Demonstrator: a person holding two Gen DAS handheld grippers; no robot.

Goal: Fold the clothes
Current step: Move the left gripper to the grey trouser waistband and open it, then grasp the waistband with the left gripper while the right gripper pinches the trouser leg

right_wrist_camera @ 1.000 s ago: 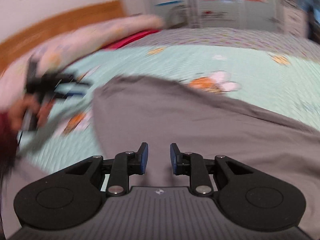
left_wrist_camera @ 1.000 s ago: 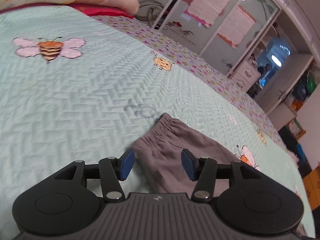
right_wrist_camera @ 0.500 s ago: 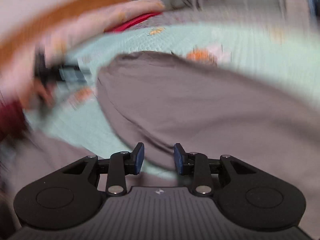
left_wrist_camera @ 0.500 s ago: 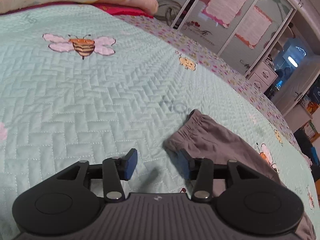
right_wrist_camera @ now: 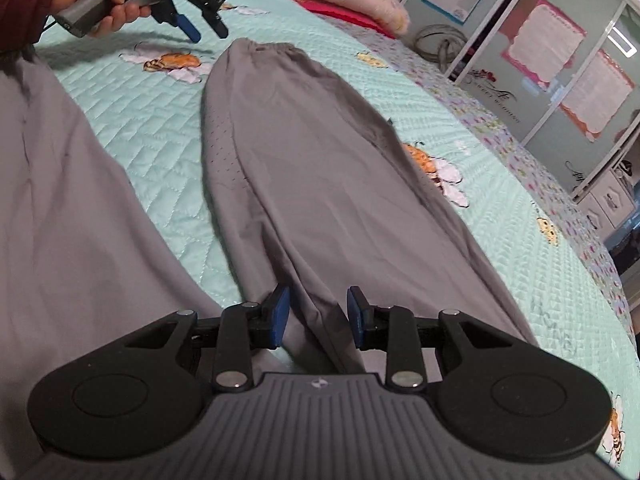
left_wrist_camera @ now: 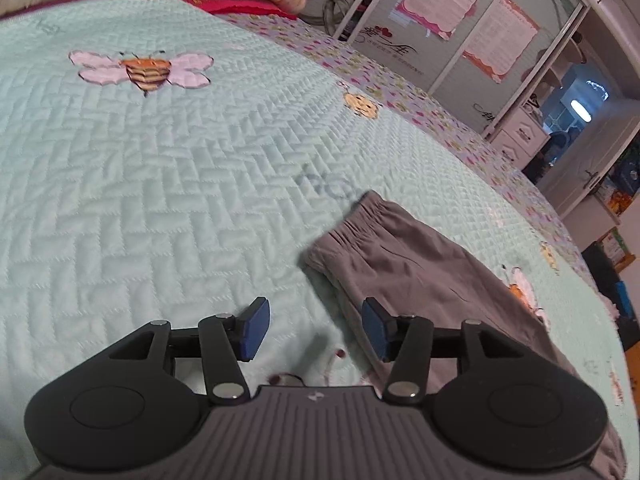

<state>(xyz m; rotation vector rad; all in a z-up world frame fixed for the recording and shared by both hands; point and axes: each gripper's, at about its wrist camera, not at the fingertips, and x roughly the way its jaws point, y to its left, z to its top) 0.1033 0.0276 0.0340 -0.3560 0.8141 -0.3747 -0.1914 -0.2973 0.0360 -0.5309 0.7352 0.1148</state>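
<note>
Lying flat: grey trousers (right_wrist_camera: 320, 148), folded lengthwise on the mint quilted bedspread (left_wrist_camera: 160, 184), elastic waistband (left_wrist_camera: 360, 220) at the far end.
Left gripper (left_wrist_camera: 316, 330): jaws wide apart, empty, over the bedspread just left of the waistband.
Right gripper (right_wrist_camera: 318, 316): jaws open, straddling the trousers' leg fold without clamping.
Bee patch (left_wrist_camera: 144, 70): far left.
</note>
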